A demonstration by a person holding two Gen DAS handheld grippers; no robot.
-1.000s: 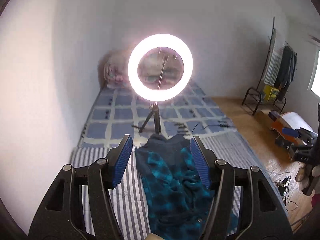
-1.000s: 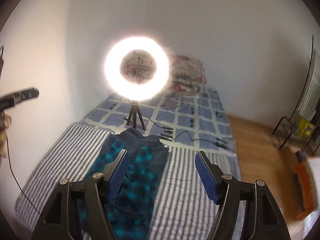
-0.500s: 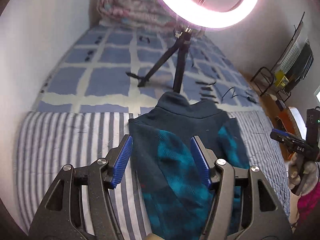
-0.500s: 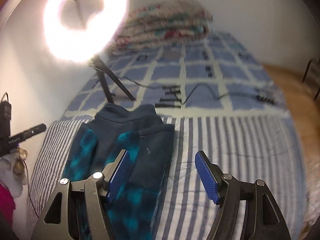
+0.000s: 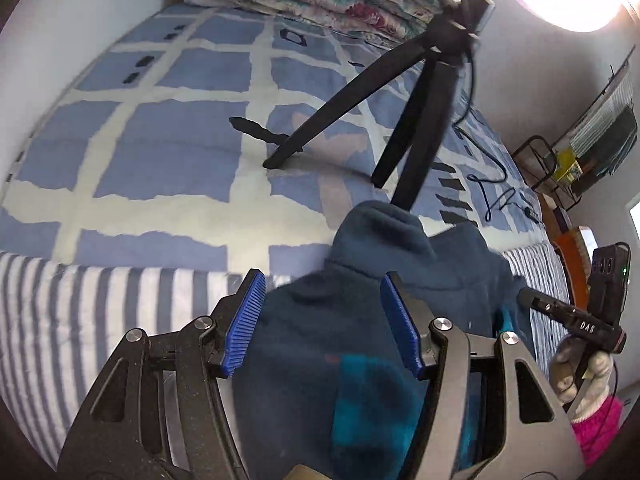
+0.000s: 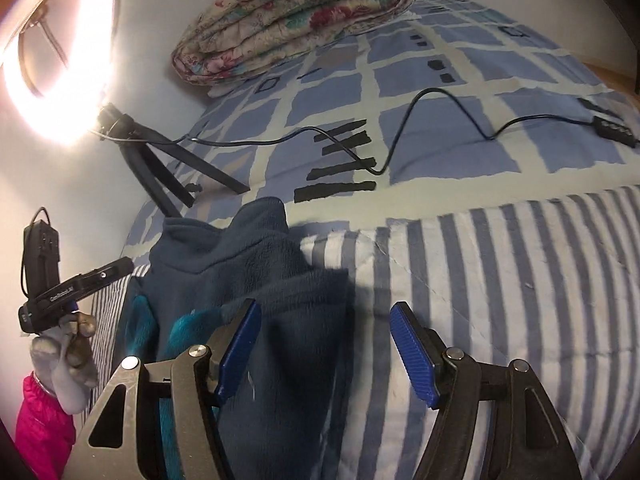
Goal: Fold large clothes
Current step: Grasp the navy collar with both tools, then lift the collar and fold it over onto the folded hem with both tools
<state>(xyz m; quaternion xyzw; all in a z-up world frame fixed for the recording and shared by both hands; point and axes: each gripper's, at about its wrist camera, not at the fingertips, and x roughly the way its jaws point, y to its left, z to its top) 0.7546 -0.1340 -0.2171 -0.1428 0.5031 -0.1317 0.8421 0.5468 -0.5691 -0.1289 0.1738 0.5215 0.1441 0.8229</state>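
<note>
A dark navy fleece garment (image 5: 372,256) with teal check patches lies flat on the striped blanket (image 5: 100,320), collar end toward the tripod. My left gripper (image 5: 322,320) hangs open just above its left shoulder area, with fleece showing between the blue pads (image 5: 244,320). In the right wrist view the same garment (image 6: 248,272) fills the lower left. My right gripper (image 6: 326,352) is open over the garment's right edge, its left pad above fleece and its right pad above the striped blanket (image 6: 500,280). Neither gripper presses on the cloth.
A black tripod (image 5: 404,128) carrying a lit ring light (image 6: 60,60) stands on the blue check sheet (image 5: 168,152) just beyond the collar. A black cable (image 6: 400,132) runs across the sheet. A folded floral quilt (image 6: 296,20) lies at the far end. A gloved hand (image 5: 580,368) holds the other gripper.
Both grippers have dropped and tilted down toward the garment's collar end. The ring light has slid to the top edge of each view. The jaws are as wide as before.
</note>
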